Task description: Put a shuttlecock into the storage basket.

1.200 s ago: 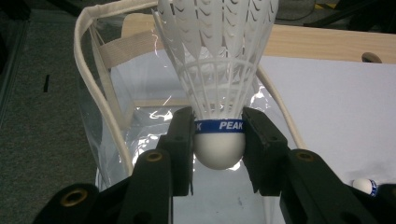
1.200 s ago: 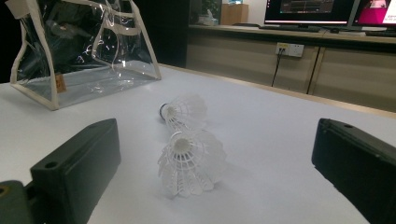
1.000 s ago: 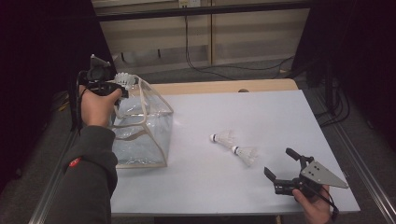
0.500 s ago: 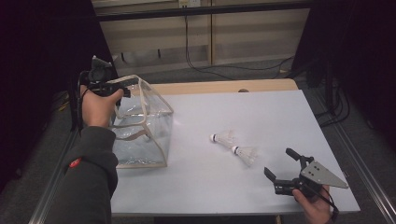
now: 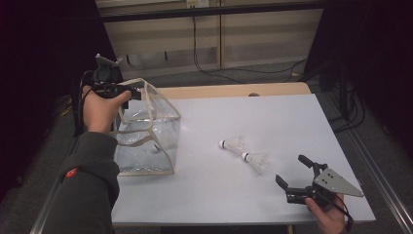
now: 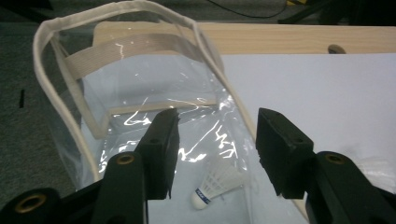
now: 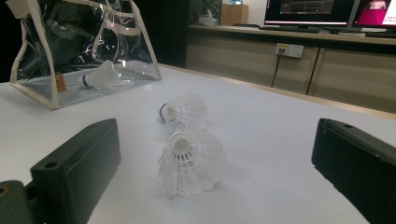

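Fingers on your left gripper have just been opening above the clear bag with nothing between them, so lift straight out without snagging the trim; your right gripper sits wide open and empty near the worktop's front edge (aim it at the nearer shuttlecock's cork). Count three shuttlecocks: one inside the bag, two touching mid-worktop, plus one bag.

White table; wall socket; monitors
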`<state>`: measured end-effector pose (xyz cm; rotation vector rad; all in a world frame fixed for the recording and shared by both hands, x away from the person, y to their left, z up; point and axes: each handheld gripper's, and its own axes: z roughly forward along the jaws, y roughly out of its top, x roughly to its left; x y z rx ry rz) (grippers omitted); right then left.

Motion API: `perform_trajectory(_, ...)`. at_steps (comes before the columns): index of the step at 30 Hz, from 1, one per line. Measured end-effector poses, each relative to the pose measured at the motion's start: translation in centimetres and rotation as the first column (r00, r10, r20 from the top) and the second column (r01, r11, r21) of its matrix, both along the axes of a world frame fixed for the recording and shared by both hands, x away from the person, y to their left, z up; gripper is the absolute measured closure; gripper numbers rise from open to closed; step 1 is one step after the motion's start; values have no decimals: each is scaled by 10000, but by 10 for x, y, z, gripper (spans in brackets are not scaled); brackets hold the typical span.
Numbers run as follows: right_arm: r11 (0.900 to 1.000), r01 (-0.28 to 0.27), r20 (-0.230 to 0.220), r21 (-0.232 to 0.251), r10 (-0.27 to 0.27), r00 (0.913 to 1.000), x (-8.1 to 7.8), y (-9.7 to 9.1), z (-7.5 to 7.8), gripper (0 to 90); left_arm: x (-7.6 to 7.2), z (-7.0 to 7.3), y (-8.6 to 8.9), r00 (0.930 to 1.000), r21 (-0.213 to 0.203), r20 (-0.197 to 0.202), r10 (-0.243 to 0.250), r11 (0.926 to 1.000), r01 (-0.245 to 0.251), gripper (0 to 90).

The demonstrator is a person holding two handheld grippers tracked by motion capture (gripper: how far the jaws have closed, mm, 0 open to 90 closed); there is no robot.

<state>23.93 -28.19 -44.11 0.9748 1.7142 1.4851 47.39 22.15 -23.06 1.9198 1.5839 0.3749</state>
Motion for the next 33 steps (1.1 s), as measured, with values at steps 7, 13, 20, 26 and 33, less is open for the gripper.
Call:
perform_trajectory(7, 10000, 1, -5, 9, -1, 10000, 0, 0, 0, 12, -3, 4, -7, 9993, -251, -36, -366, 9990, 365, 442)
perform_trajectory(13, 10000, -20, -9, 4, 20, 10000, -1, 0, 0, 12, -5, 6, -11, 9971, -420, 3, -761, 9962, 761, 416)
perform_trajectory(20, 10000, -9, -6, 3, 9, 10000, -1, 1, 0, 13, -8, 6, -20, 9916, -561, -23, -1292, 9901, 1289, 375)
perform_trajectory(26, 10000, -27, -19, 9, 27, 10000, -1, 0, 0, 13, -10, 6, -28, 9860, -695, 113, -1661, 9836, 1665, 325)
perform_trajectory(33, 10000, -26, 20, -48, 26, 10000, 0, 0, 1, 12, -14, 6, -37, 9711, -841, 174, -2380, 9675, 2386, 283)
